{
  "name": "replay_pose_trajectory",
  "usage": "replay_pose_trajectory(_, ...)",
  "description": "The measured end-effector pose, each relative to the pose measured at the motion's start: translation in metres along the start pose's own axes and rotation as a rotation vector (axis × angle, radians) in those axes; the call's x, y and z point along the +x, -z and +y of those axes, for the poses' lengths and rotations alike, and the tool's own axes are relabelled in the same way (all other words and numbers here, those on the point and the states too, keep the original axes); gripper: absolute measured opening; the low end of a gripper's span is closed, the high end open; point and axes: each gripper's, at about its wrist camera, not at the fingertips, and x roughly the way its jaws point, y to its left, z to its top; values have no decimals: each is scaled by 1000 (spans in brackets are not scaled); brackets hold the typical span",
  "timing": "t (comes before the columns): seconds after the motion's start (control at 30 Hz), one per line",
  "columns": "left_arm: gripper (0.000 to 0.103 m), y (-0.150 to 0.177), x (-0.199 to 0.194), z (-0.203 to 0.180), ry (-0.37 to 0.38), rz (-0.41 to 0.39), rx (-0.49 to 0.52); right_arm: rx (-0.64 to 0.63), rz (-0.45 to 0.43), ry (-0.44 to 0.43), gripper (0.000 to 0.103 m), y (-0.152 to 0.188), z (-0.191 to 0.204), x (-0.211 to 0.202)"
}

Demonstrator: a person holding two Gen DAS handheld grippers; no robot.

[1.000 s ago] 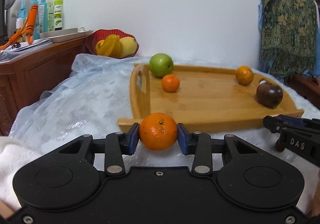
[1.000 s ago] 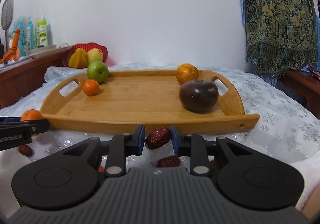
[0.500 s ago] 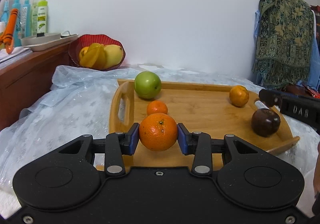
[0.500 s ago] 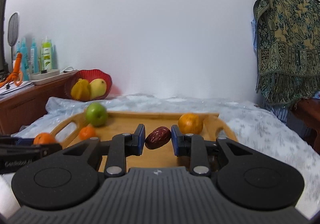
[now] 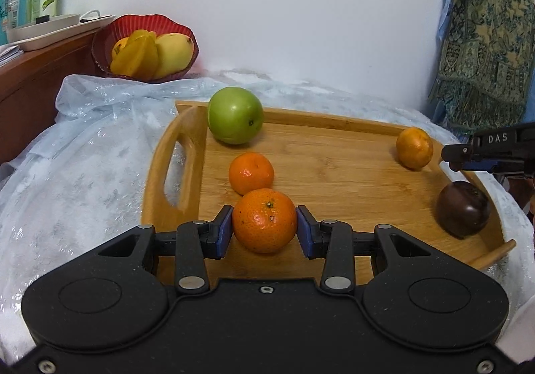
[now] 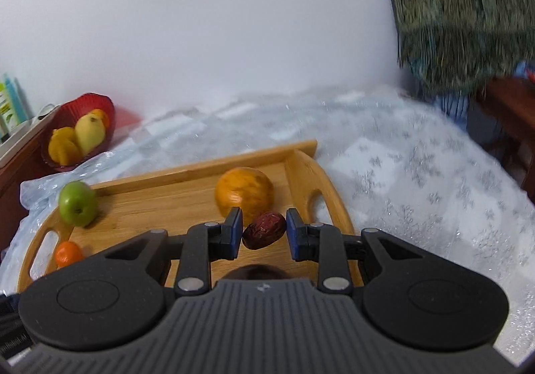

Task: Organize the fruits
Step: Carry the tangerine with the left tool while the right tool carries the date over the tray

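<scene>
Step in hand: both fruits are carried over the wooden tray (image 5: 334,170), ready to be set down; this reads as the placing stage of the sorting.
Left hand-held gripper (image 5: 264,227): clenched on a mandarin (image 5: 264,220), blue pads pressing its two sides, low centre of the left wrist frame, over the tray's near left part.
Right hand-held gripper (image 6: 262,233): clamped on a red date (image 6: 264,230), centre of the right wrist frame, just in front of a yellow-orange citrus (image 6: 244,192) near the tray's right handle.
Fruits already on tray: a green apple (image 5: 235,115) at upper left, a smaller mandarin (image 5: 251,172) just behind the held one, the citrus at upper right, a dark purple round fruit (image 5: 463,208) at right edge.
Next move, as I judge it: lower each fruit to bare wood beside its like, then ease the jaws apart; the mandarin could roll, so release low.
Materials: tray is smooth bamboo with a raised rim and cut-out handles; mandarin skin is pebbled and glossy; date is wrinkled, oval, matt; apple is waxy and smooth.
Table (image 6: 418,173): covered in a white cloth with silvery snowflake print under crinkled clear plastic.
Background: a red scalloped bowl (image 5: 143,46) of yellow fruit at upper left, on a wooden sideboard.
</scene>
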Motion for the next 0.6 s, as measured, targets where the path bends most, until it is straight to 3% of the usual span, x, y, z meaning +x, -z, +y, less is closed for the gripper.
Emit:
replay_pose_trajectory(0.2,38,1,9,-3,-11,5,24,41,99,-20,32,-4,-7,22)
replay_pose_trajectory(0.6,38,3,9,-6,-21,-7,50,-5,121,-21,33,-3,3,30)
